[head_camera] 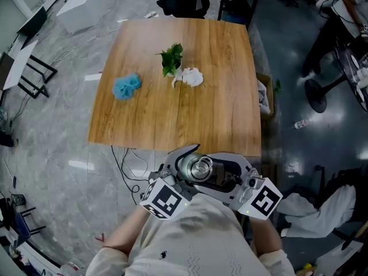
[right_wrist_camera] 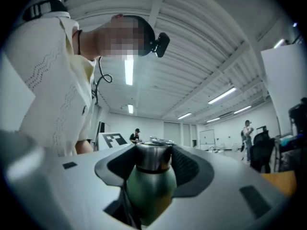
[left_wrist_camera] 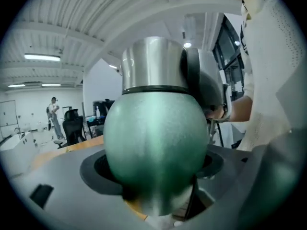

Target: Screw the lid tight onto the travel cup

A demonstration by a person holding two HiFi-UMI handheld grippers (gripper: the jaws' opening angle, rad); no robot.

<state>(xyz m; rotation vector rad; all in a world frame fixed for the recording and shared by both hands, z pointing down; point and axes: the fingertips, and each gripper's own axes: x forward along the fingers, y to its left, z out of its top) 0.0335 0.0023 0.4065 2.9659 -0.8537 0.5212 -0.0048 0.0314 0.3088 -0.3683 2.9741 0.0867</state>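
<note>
Head view: 1 travel cup [head_camera: 199,168], 2 claws: L claw [head_camera: 183,161] clamps body [left_wrist_camera: 156,143], R claw [head_camera: 225,174] lid [right_wrist_camera: 152,158].

Cream shirt [head_camera: 195,234], wavy embroidered stitching

Nothing legible; the left marker cube [head_camera: 165,200] and right marker cube [head_camera: 263,200] show only coded squares.

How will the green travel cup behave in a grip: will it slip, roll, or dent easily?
The travel cup bulges like an egg, so it would probably roll if laid down and may slide from a flat pinch. Its steel lid looks polished, so likely slippery. Both seem rigid metal, unlikely to dent.
</note>
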